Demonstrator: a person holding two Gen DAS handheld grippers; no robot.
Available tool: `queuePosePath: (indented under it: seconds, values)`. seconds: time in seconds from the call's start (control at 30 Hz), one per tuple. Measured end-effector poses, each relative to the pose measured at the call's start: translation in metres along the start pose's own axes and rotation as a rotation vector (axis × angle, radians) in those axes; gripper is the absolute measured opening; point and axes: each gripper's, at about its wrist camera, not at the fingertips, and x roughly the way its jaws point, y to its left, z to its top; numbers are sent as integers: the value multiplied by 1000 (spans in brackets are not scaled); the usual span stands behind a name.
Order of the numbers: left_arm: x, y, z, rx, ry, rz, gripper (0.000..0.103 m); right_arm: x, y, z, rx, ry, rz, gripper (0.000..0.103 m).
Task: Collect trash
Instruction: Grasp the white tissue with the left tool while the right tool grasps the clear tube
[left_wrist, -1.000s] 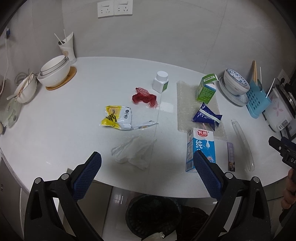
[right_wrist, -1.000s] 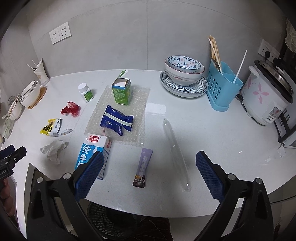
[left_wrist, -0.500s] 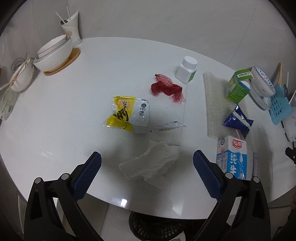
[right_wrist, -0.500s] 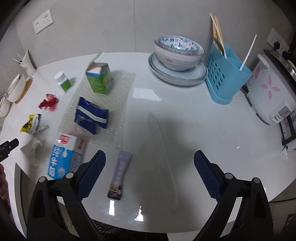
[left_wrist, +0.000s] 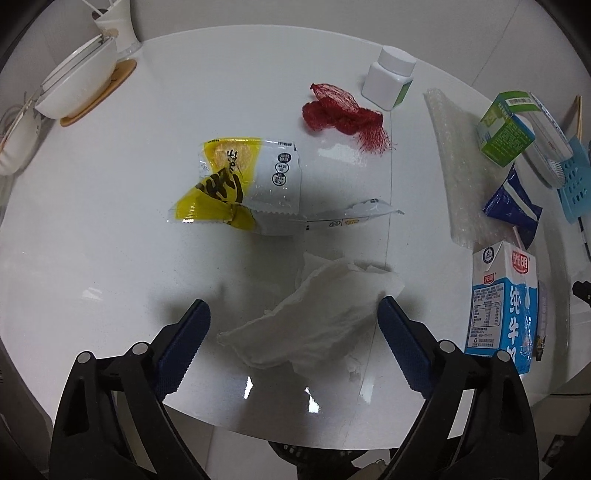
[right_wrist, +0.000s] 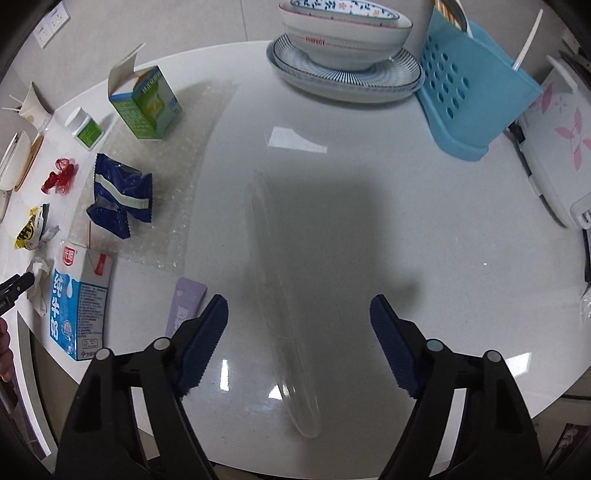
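Note:
A crumpled white tissue (left_wrist: 314, 317) lies on the white table near its front edge. My left gripper (left_wrist: 291, 312) hangs over it with a finger on either side; its jaws are closing and the pads do not press on it. A long clear plastic sleeve (right_wrist: 273, 280) lies between the fingers of my right gripper (right_wrist: 298, 302), whose jaws are also closing without touching it. Other trash: a yellow wrapper (left_wrist: 236, 184), a red net (left_wrist: 340, 114), a blue wrapper (right_wrist: 120, 195), a milk carton (right_wrist: 79, 302), a purple sachet (right_wrist: 184, 306) and a green box (right_wrist: 147, 107).
Bubble wrap (left_wrist: 458, 177) lies under the blue wrapper. A pill bottle (left_wrist: 388, 79) stands behind the net. Bowls on a plate (right_wrist: 347, 33), a blue cutlery rack (right_wrist: 469, 96) and a rice cooker (right_wrist: 557, 140) fill the back right. White bowls (left_wrist: 74, 85) sit far left.
Both grippers have come down and forward over the table, the left onto the tissue, the right onto the clear sleeve. Both pairs of fingers stand closer together than before.

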Motion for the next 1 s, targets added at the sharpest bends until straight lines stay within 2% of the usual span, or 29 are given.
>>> queuePosePath:
  seconds: [0.13,0.27,0.37,0.5,0.53,0.6,0.7,1.0]
  values:
    - [7,-3,0,6,18,-1,79,10,0,1,11,27,10,64]
    - [9,-9,0,16,26,-3,65,15,7,2,-4,51,18,55]
    - [10,-10,-1,10,35,-8,56,21,13,6,-15,62,17,45]
    - [8,-16,-9,9,59,-8,33,30,18,10,-12,88,13,26]
    - [8,-17,-10,6,61,-10,31,30,19,11,-14,86,10,25]
    - [7,-18,-11,6,65,-27,15,31,21,11,-17,84,14,24]
    - [2,-20,-14,-2,54,-21,10,30,25,11,-13,76,11,24]
    - [-32,-26,-21,-37,-18,-40,7,-1,30,4,18,19,22,24]
